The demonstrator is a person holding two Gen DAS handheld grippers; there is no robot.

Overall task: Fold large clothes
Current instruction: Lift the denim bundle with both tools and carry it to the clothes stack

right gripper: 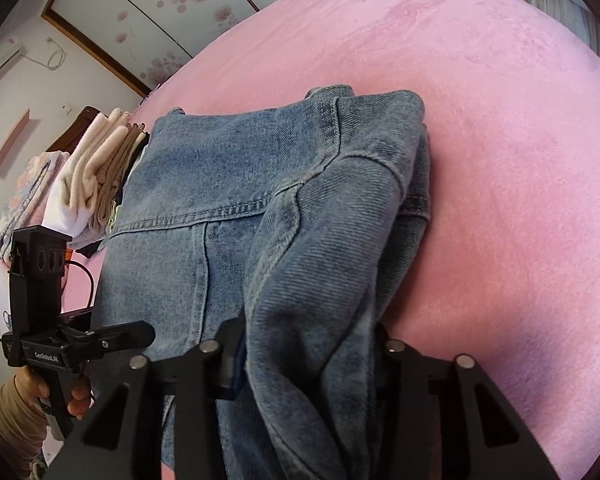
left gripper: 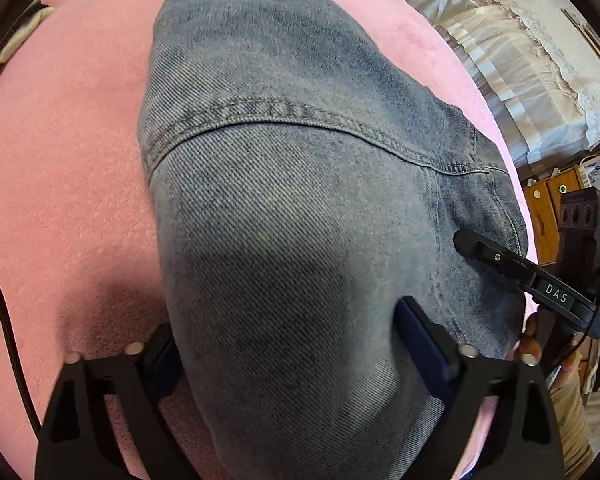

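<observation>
A blue denim jacket point(left gripper: 283, 184) lies on a pink bed cover point(left gripper: 59, 168), back side up. My left gripper point(left gripper: 287, 332) has its fingers on either side of a thick bunch of the denim at the near edge and grips it. My right gripper point(right gripper: 308, 344) is shut on a bunched sleeve or side of the same denim jacket point(right gripper: 227, 184) and holds it over the jacket's body. The right gripper also shows at the right in the left wrist view point(left gripper: 460, 240). The left gripper shows at the lower left in the right wrist view point(right gripper: 147, 330).
A stack of folded light clothes point(right gripper: 99, 168) sits on the pink cover point(right gripper: 500, 128) beyond the jacket at the left. White frilled bedding point(left gripper: 520, 60) and wooden furniture point(left gripper: 548, 200) lie past the bed's right edge. A black cable point(left gripper: 3, 320) runs at the left.
</observation>
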